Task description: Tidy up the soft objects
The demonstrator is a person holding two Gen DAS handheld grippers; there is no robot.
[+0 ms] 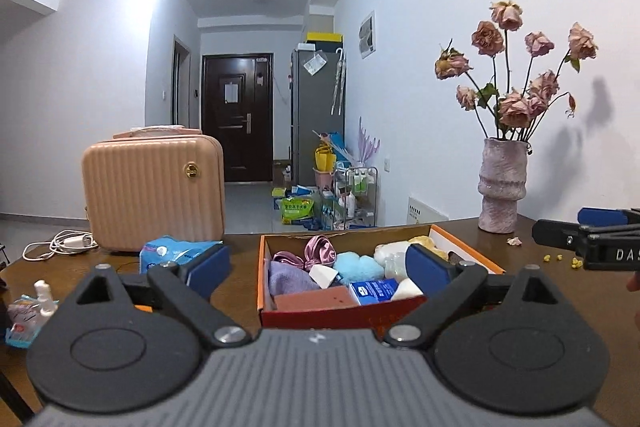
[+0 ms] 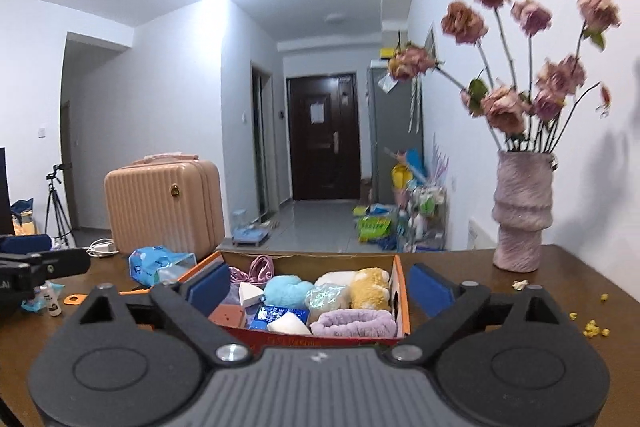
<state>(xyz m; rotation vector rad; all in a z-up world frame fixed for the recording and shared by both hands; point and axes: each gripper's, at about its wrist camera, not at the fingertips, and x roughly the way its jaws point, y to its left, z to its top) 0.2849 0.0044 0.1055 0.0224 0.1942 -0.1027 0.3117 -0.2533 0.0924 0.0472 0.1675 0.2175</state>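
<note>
On the dark brown wooden table (image 2: 460,259), the box (image 2: 403,299) has orange walls and a red front. Inside it: a sky-blue plush (image 2: 282,291), a yellow plush (image 2: 370,289), a lilac fuzzy band (image 2: 354,323) and a pink satin scrunchie (image 1: 320,251). Near the right edge, a mottled pinkish vase (image 2: 522,215) holds faded, possibly dried, pink roses (image 2: 532,67). The ribbed suitcase (image 1: 152,187) near the far-left corner is peach.

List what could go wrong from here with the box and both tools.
1. The orange cardboard box is packed; the lavender fluffy headband sits against its near wall and might spill if nudged.
2. The tall pink textured vase of dried roses stands right of the box; the open right tool could tip it on a wide swing.
3. The open left tool works close beside the other; they may collide.
</note>
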